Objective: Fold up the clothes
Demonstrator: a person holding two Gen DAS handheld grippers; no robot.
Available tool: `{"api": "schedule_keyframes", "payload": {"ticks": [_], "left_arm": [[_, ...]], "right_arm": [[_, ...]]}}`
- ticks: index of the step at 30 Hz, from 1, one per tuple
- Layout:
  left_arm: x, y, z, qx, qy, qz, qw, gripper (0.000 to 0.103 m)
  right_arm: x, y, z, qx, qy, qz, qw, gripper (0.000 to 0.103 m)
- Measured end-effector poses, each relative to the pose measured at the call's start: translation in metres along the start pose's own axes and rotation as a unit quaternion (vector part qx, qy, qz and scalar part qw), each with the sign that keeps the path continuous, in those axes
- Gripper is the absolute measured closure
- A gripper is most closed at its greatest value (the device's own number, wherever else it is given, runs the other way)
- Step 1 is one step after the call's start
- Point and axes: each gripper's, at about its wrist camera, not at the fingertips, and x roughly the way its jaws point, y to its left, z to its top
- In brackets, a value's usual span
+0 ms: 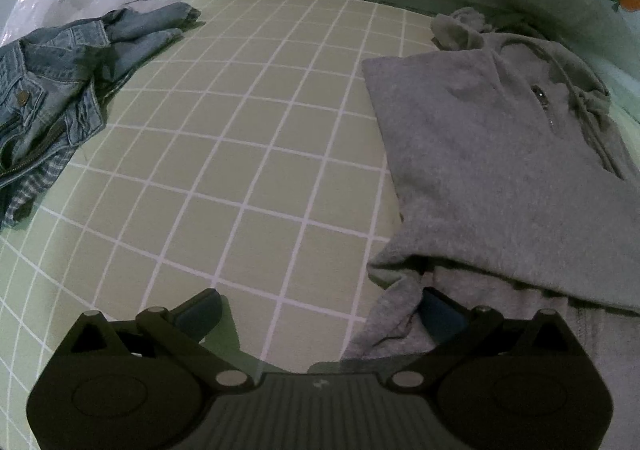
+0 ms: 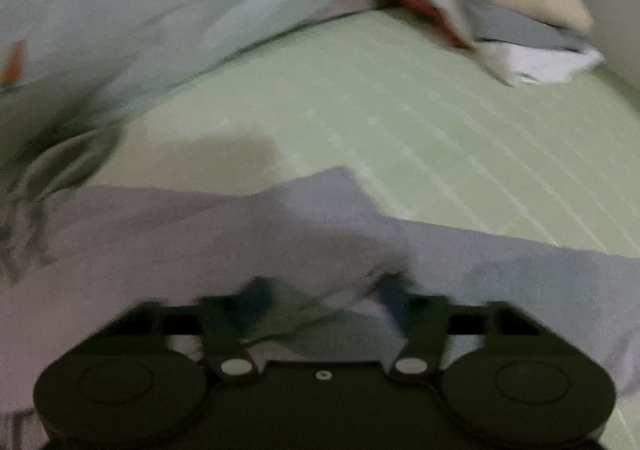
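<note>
While the left gripper (image 1: 320, 314) gapes beside the grey hoodie (image 1: 500, 154), denim jacket (image 1: 60, 78) apart on the checked sheet (image 1: 248, 154), right gripper (image 2: 324, 298) blurred, grip unclear.

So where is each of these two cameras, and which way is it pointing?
Left wrist: rides on the left gripper, looking steeply down at the checked sheet, a denim jacket and the grey hoodie; its fingers show.
Right wrist: rides on the right gripper, looking down over grey cloth; blurred.
Shared: the green sheet and, seemingly, the hoodie.
</note>
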Motion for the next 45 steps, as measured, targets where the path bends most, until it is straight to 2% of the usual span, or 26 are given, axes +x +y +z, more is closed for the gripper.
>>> {"api": "schedule_keyframes", "payload": {"ticks": [1, 3, 4, 8, 10, 12, 13, 14, 16, 18, 20, 25, 31, 33, 35, 36, 37, 38, 39, 40, 41, 43, 45], "left_arm": [[0.0, 0.0, -0.001, 0.0, -0.002, 0.0, 1.0, 0.0], [-0.001, 0.0, -0.002, 0.0, -0.007, -0.001, 1.0, 0.0], [-0.001, 0.001, -0.003, 0.0, -0.009, -0.001, 1.0, 0.0], [-0.001, 0.0, -0.002, -0.005, -0.007, 0.001, 1.0, 0.0], [-0.001, 0.0, -0.002, -0.004, -0.006, 0.0, 1.0, 0.0], [-0.001, 0.0, -0.002, -0.004, -0.007, 0.0, 1.0, 0.0], [-0.001, 0.0, -0.002, -0.003, -0.008, 0.0, 1.0, 0.0], [-0.001, 0.0, -0.002, -0.003, -0.009, 0.0, 1.0, 0.0], [-0.001, 0.0, -0.003, -0.003, -0.01, -0.001, 0.9999, 0.0], [-0.001, 0.0, -0.003, -0.003, -0.012, -0.001, 0.9999, 0.0], [-0.001, 0.0, -0.003, -0.004, -0.012, 0.0, 0.9999, 0.0], [-0.001, 0.0, -0.003, -0.004, -0.011, 0.0, 0.9999, 0.0], [-0.001, 0.0, -0.003, -0.005, -0.011, 0.0, 0.9999, 0.0], [-0.001, -0.001, -0.004, -0.005, -0.012, 0.0, 0.9999, 0.0], [-0.001, -0.001, -0.004, -0.005, -0.012, 0.0, 0.9999, 0.0], [-0.001, -0.001, -0.004, -0.005, -0.013, 0.0, 0.9999, 0.0], [-0.001, -0.001, -0.005, -0.005, -0.014, 0.0, 0.9999, 0.0], [-0.001, -0.001, -0.005, -0.005, -0.015, 0.0, 0.9999, 0.0], [-0.001, -0.001, -0.005, -0.005, -0.017, 0.0, 0.9998, 0.0], [-0.001, -0.001, -0.006, -0.005, -0.018, 0.0, 0.9998, 0.0], [-0.001, -0.001, -0.006, -0.005, -0.018, 0.001, 0.9998, 0.0], [-0.001, -0.001, -0.006, -0.005, -0.02, 0.001, 0.9998, 0.0], [-0.001, -0.001, -0.007, -0.005, -0.021, 0.001, 0.9998, 0.0]], "right_arm": [[-0.002, 0.004, 0.0, -0.015, -0.006, 0.002, 1.0, 0.068], [-0.007, 0.014, 0.001, -0.044, -0.022, 0.004, 0.999, 0.094], [-0.012, 0.02, 0.002, -0.056, -0.032, 0.009, 0.998, 0.102], [-0.031, 0.046, 0.006, -0.099, -0.073, 0.039, 0.992, 0.103], [-0.037, 0.063, 0.007, -0.123, -0.081, 0.061, 0.987, 0.103], [-0.035, 0.073, 0.005, -0.127, -0.081, 0.06, 0.987, 0.102], [-0.032, 0.074, 0.004, -0.12, -0.076, 0.055, 0.988, 0.087], [-0.029, 0.075, 0.003, -0.112, -0.072, 0.05, 0.99, 0.052], [-0.021, 0.065, 0.001, -0.096, -0.065, 0.023, 0.993, 0.02], [-0.016, 0.052, -0.001, -0.092, -0.063, -0.005, 0.994, 0.017], [-0.01, 0.036, 0.0, -0.081, -0.043, -0.016, 0.996, 0.001], [0.002, 0.003, -0.001, -0.039, -0.02, -0.027, 0.999, 0.001], [0.014, -0.005, -0.003, -0.02, 0.0, -0.031, 0.999, 0.001], [0.013, -0.001, -0.004, -0.034, -0.007, -0.029, 0.999, 0.008], [0.012, 0.003, -0.004, -0.049, -0.015, -0.027, 0.998, 0.029], [0.01, 0.005, -0.003, -0.055, -0.017, -0.018, 0.998, 0.036], [0.009, 0.006, -0.003, -0.061, -0.019, -0.008, 0.998, 0.05], [0.007, 0.008, -0.002, -0.068, -0.022, 0.002, 0.997, 0.059], [0.006, 0.012, -0.002, -0.084, -0.023, 0.002, 0.996, 0.063], [0.004, 0.02, -0.003, -0.107, -0.029, -0.005, 0.994, 0.076], [0.001, 0.029, -0.003, -0.131, -0.036, -0.013, 0.991, 0.097], [-0.006, 0.041, -0.003, -0.154, -0.052, -0.017, 0.987, 0.097], [-0.015, 0.052, -0.002, -0.162, -0.064, 0.005, 0.985, 0.097]]}}
